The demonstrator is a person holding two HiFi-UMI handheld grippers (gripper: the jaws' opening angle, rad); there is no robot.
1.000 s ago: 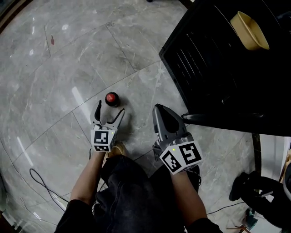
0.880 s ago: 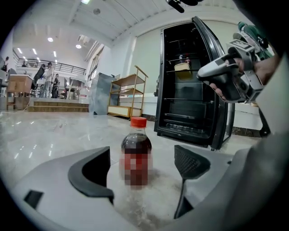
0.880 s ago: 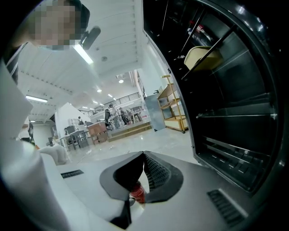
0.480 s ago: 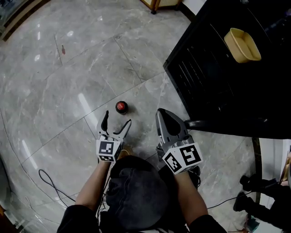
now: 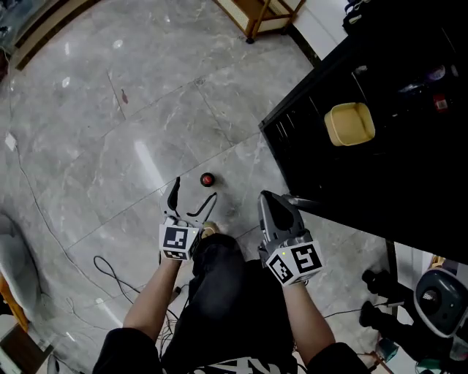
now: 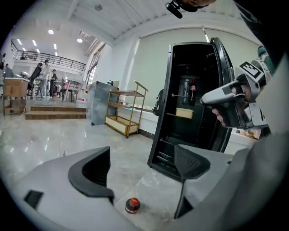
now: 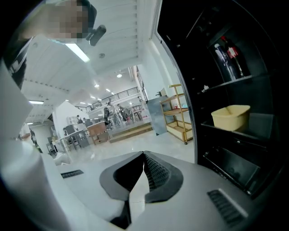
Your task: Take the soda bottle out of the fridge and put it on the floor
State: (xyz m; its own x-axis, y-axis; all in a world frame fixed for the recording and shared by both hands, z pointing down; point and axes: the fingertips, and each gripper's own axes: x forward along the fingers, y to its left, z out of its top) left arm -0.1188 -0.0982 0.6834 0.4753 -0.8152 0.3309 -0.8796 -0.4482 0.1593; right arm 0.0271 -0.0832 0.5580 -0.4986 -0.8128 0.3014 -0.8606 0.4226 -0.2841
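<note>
the soda bottle (image 5: 208, 179) stands upright on the grey marble floor (image 5: 110, 139), its red cap up, clear of both tools and well outside the fridge (image 5: 409, 182). in the head view it sits at about 1 o'clock from the left gripper (image 5: 194, 191), a little beyond the fingertips and touching neither. that gripper is released: in the left gripper view its jaws stand wide apart with nothing between them, and the bottle (image 6: 132, 205) shows low down at 6 o'clock, on the floor past the left gripper (image 6: 144, 178). the right gripper (image 5: 268, 199) hovers at 3 o'clock from the left one, its tip just beside the lower edge of the open black fridge; it is clenched, and in its own view the two ribbed jaws of the right gripper (image 7: 143, 168) meet along a seam with nothing held. the fridge fills the head view from 1 to 4 o'clock, with a yellow tub (image 5: 349, 124) on a shelf inside. the right gripper view shows that tub (image 7: 230, 117) at 3 o'clock and bottles (image 7: 228, 56) on the shelf above, at 2 o'clock. a wooden rack (image 5: 263, 11) stands at 12 o'clock, and a thin cable (image 5: 110, 266) lies on the floor at 8 o'clock.
</note>
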